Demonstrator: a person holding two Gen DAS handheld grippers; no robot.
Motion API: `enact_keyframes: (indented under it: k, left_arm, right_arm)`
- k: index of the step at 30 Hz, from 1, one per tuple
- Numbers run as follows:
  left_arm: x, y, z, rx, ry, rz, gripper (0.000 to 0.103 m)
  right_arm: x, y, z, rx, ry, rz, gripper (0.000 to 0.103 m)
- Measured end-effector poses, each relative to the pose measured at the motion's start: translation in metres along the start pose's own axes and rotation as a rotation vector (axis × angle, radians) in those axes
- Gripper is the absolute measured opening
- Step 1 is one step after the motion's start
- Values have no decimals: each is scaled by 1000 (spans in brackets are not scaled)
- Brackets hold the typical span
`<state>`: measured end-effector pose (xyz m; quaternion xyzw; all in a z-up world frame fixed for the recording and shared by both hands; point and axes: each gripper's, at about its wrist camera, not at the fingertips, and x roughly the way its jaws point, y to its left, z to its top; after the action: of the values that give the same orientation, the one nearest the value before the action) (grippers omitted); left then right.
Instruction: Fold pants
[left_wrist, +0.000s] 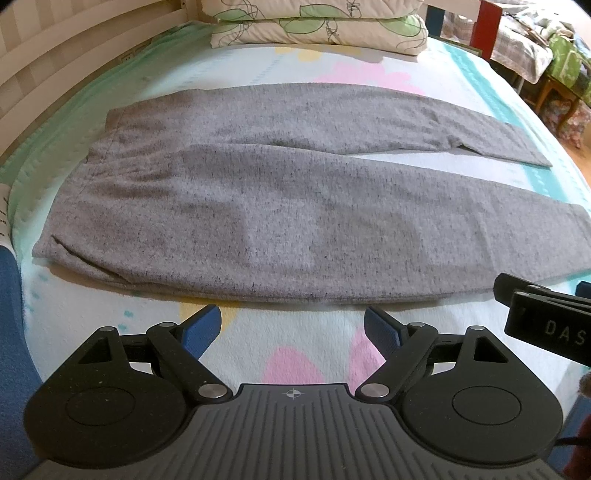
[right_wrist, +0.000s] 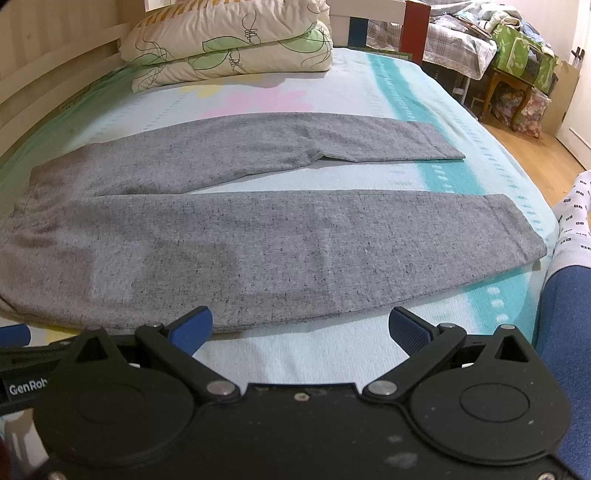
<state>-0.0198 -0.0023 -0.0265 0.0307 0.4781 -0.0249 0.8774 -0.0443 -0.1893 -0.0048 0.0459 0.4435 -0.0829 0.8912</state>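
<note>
Grey speckled pants (left_wrist: 258, 206) lie flat on the bed, waistband to the left, both legs stretched to the right with a narrow gap between them. The right wrist view shows the same pants (right_wrist: 258, 236), leg ends at the right. My left gripper (left_wrist: 293, 325) hovers open just short of the near leg's front edge, nothing between its blue pads. My right gripper (right_wrist: 301, 326) is also open, its left pad over the near leg's edge, holding nothing. Part of the right tool (left_wrist: 546, 321) shows at the left view's right edge.
The pastel patterned bedsheet (left_wrist: 306, 354) covers the bed. Stacked floral pillows (right_wrist: 229, 40) lie at the far end. A slatted headboard (left_wrist: 55, 74) runs along the left. A person's sock-clad foot (right_wrist: 576, 214) and blue sleeve (right_wrist: 569, 325) are at right. Furniture (right_wrist: 517, 66) stands beyond the bed.
</note>
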Motion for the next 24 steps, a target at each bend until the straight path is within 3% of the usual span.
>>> enact_keyframes:
  k: [12, 16, 24]
  left_arm:
    - [4, 0, 1, 2, 16, -10, 84]
    - [7, 0, 2, 6, 32, -18, 73]
    - [16, 1, 4, 13, 62, -22, 64]
  right_arm:
    - [2, 2, 4, -8, -1, 5, 103]
    - [4, 1, 4, -9, 2, 8, 103]
    - [12, 0, 7, -2, 4, 31, 103]
